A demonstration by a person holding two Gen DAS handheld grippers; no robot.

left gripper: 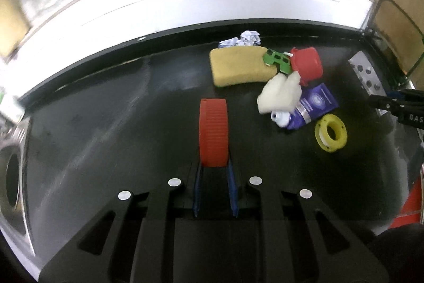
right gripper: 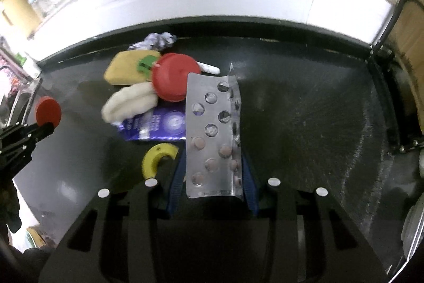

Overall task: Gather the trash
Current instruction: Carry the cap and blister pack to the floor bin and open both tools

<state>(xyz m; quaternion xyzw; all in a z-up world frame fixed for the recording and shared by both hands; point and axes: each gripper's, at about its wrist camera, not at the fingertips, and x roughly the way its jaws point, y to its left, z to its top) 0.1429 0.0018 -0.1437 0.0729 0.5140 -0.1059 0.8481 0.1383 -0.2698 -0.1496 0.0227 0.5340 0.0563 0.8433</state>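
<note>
My left gripper (left gripper: pixel 213 169) is shut on a red ribbed bottle cap (left gripper: pixel 213 133), held on edge above the black table (left gripper: pixel 106 129); it also shows in the right wrist view (right gripper: pixel 48 112). My right gripper (right gripper: pixel 213 177) is shut on a silver pill blister pack (right gripper: pixel 213 134), which also shows in the left wrist view (left gripper: pixel 367 76). A pile lies on the table: yellow sponge (left gripper: pixel 239 66), green toy car (left gripper: pixel 277 60), red lid (left gripper: pixel 307 65), white wad (left gripper: pixel 281 94), purple packet (left gripper: pixel 315 104), yellow tape spool (left gripper: pixel 330 132), crumpled foil (left gripper: pixel 245 39).
A metal bin with a round opening (left gripper: pixel 12 177) stands at the table's left edge. A white ledge (left gripper: pixel 185 4) runs behind the table. A white stick (right gripper: pixel 209 68) lies behind the red lid (right gripper: pixel 173 80). A wire frame (left gripper: pixel 397 25) stands at the far right.
</note>
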